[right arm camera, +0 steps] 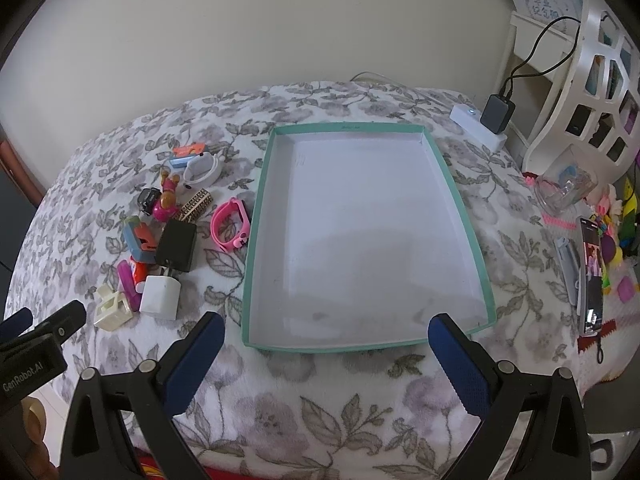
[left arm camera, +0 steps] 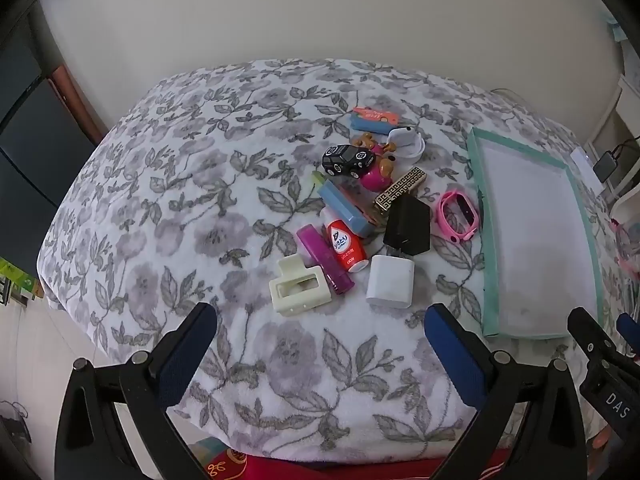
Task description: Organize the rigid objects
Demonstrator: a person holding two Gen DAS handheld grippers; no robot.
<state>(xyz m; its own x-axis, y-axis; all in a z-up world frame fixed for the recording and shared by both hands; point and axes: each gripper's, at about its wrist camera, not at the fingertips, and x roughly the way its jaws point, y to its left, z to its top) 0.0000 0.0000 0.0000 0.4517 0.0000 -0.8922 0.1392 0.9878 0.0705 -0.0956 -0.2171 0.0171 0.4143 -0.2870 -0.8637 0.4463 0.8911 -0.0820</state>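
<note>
Left gripper [left arm camera: 320, 324]: my jaws stand spread wide and hold nothing, hovering above the floral cloth [left arm camera: 168, 184] just short of the pile.
Right gripper [right arm camera: 326, 334]: my jaws stand spread wide, also holding nothing, framing the near edge of the tray.
Tray [right arm camera: 256, 240]: teal-rimmed, white inside, with nothing in it; it lies flat on the table, to the right of the pile.
Pile, near side: cream hair claw clip [left arm camera: 298, 290], white charger cube [left arm camera: 390, 284], purple tube [left arm camera: 324, 262] and red-and-white bottle [left arm camera: 346, 248], all close together.
Pile, middle: black plug adapter [left arm camera: 408, 224] touching the white cube; blue case [left arm camera: 346, 210]; gold patterned bar [left arm camera: 400, 194].
Pile, far side: black toy car [left arm camera: 347, 160], pink-and-brown figure [left arm camera: 378, 168], white band [left arm camera: 408, 140], orange-and-blue item [left arm camera: 374, 119], possibly a small case.
Pink watch band [left arm camera: 457, 216]: lies apart from the pile, just beside the tray's left rim.
Right margin: phone [right arm camera: 592, 276] and power strip [right arm camera: 478, 126] with a dark adapter plugged in.
</note>
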